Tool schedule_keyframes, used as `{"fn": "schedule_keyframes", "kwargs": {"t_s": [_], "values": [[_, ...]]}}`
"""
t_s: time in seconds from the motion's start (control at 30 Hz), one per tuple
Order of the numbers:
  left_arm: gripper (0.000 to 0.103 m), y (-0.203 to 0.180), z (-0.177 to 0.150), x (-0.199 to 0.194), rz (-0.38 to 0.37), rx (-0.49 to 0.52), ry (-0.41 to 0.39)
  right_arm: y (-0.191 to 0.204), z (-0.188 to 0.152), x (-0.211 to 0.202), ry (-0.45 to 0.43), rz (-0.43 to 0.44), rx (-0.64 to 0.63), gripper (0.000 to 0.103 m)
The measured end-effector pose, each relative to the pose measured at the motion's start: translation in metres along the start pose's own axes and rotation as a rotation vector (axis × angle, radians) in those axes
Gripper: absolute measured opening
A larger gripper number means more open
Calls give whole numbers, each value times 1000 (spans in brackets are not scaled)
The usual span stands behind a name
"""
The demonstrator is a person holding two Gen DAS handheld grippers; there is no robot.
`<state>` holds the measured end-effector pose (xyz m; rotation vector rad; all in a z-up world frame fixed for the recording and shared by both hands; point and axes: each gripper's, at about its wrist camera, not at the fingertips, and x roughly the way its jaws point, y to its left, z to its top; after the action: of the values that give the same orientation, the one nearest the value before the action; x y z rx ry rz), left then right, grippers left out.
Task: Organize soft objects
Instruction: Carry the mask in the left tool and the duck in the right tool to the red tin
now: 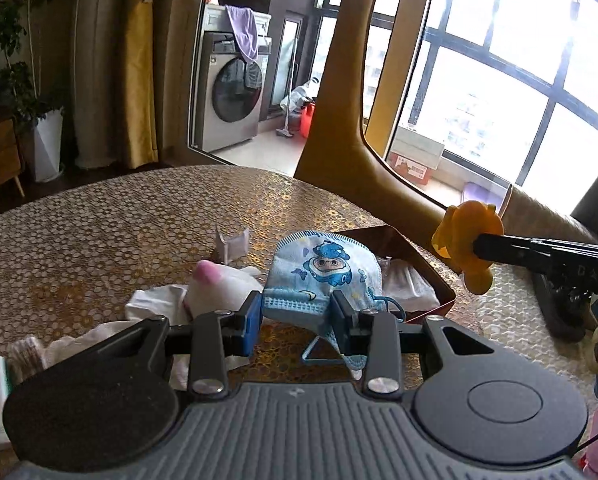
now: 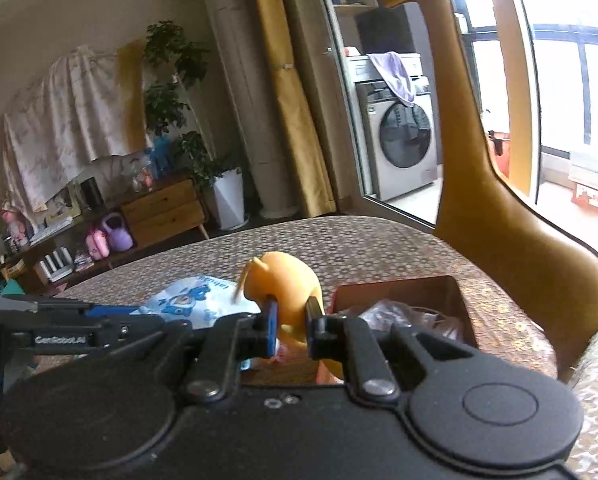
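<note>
Left gripper point(image 1: 297, 316): jaws partly closed, pads pressing both sides of the folded lower edge of the face mask point(image 1: 319, 272); mask held clear above the table point(image 1: 119, 232).
Face mask: pale blue, printed with a blue cartoon figure; ear loops hang loose below the jaws.
Right gripper point(image 2: 289, 322): jaws nearly closed, clamped on the lower part of the yellow soft toy point(image 2: 283, 284); toy lifted off the table.
Yellow soft toy, left wrist view point(image 1: 469, 242): sits at the tip of the right gripper point(image 1: 479, 246), right of the mask, above the right edge of the table.
White plush point(image 1: 215, 284): pink-tipped, lies on the table just left of the mask, on crumpled white cloth point(image 1: 155, 304).
Red tray point(image 1: 419, 256): on the table toward its right edge, behind the mask; holds crinkled clear plastic point(image 2: 395, 312).
Small white packet point(image 1: 233, 246): stands on the table beyond the plush.
Chair point(image 1: 339, 120): tan back, at the far right edge of the table.
Background: washing machine point(image 1: 231, 100) behind glass, purple cloth draped over it.
</note>
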<state>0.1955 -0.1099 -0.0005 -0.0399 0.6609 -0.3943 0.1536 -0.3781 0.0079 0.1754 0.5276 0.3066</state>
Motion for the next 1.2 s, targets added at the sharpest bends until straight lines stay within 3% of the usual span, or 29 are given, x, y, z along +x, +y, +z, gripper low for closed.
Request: {"fn": "schedule_keyframes", "kwargs": {"t_s": [0.53,1.2], "values": [[35,-43,22,85,-52,-17,94,-66,7,46,55,-111,99,13],[36,-79,38,202,13,19,177,-131,-18,124,176,-178,267,14]]}}
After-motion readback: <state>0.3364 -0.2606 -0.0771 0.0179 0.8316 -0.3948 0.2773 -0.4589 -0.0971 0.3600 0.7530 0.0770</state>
